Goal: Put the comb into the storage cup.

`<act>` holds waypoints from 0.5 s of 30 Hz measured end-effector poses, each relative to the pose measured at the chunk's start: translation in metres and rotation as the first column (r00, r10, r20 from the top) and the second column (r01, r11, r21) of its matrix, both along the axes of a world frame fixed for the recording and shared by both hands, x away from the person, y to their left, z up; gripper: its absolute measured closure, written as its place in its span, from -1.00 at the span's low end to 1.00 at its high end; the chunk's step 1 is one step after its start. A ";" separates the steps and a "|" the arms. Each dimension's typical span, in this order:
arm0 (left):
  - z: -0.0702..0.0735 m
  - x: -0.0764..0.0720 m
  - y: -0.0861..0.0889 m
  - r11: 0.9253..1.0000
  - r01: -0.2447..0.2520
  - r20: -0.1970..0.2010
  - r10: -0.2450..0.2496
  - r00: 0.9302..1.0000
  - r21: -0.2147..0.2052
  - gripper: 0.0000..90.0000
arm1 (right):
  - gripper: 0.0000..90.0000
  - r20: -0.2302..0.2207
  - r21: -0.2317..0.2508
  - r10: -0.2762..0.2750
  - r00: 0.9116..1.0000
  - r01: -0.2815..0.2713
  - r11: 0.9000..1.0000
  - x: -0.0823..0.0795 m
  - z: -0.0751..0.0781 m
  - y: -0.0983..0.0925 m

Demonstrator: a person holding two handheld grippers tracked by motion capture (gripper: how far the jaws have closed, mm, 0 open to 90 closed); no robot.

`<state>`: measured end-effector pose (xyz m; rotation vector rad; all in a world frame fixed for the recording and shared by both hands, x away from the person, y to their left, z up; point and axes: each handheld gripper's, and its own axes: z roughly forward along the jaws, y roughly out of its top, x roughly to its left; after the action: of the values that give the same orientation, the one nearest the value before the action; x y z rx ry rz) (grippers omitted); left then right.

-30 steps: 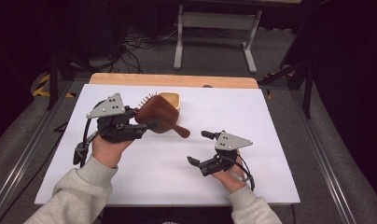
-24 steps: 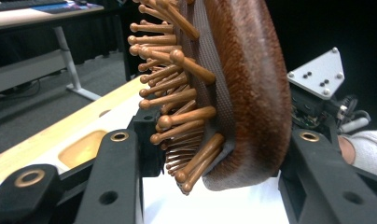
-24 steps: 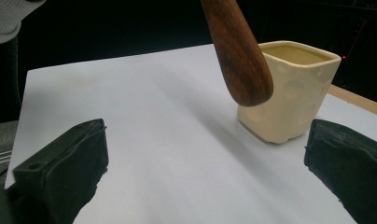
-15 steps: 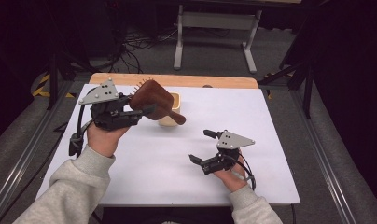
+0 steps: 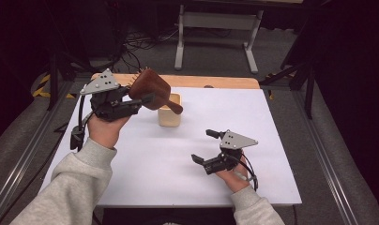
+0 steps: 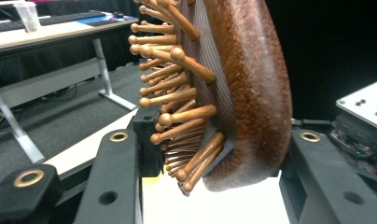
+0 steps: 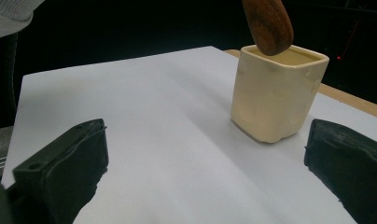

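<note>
My left gripper (image 5: 143, 96) is shut on the head of a brown wooden hairbrush (image 5: 150, 89) and holds it in the air at the back left of the table. In the left gripper view the brush (image 6: 242, 93) stands between the two jaws, its wooden pins pointing left. The brush handle (image 7: 268, 23) slants down, its tip just above the rim of a cream square cup (image 5: 170, 117). That cup (image 7: 275, 98) stands upright on the white table top (image 5: 155, 159). My right gripper (image 5: 202, 146) rests open near the front right, nothing between its jaws.
A wooden strip (image 5: 216, 82) runs along the table's back edge. Beyond it a metal desk frame (image 5: 216, 28) and cables lie on the dark floor. A metal rail (image 5: 18, 164) runs along the left side. Another desk (image 6: 51, 28) stands farther off.
My left hand has lifted the brush up and toward the back left, which uncovers the cup. The right gripper has stayed where it was.
</note>
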<state>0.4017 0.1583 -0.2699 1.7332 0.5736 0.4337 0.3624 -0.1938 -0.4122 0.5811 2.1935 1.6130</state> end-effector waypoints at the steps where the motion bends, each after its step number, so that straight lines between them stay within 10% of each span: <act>1: 0.000 0.001 0.000 1.000 -0.007 -0.001 0.007 1.000 0.000 0.25 | -0.99 0.000 0.000 0.000 1.000 0.000 1.000 0.000 0.000 0.000; 15: -0.002 0.016 0.001 0.996 -0.088 0.000 0.088 0.996 -0.019 0.25 | -0.99 0.001 -0.001 0.001 1.000 -0.001 1.000 0.000 0.000 0.000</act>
<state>0.4181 0.1596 -0.2724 1.6940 0.6528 0.4894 0.3626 -0.1941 -0.4123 0.5790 2.1938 1.6116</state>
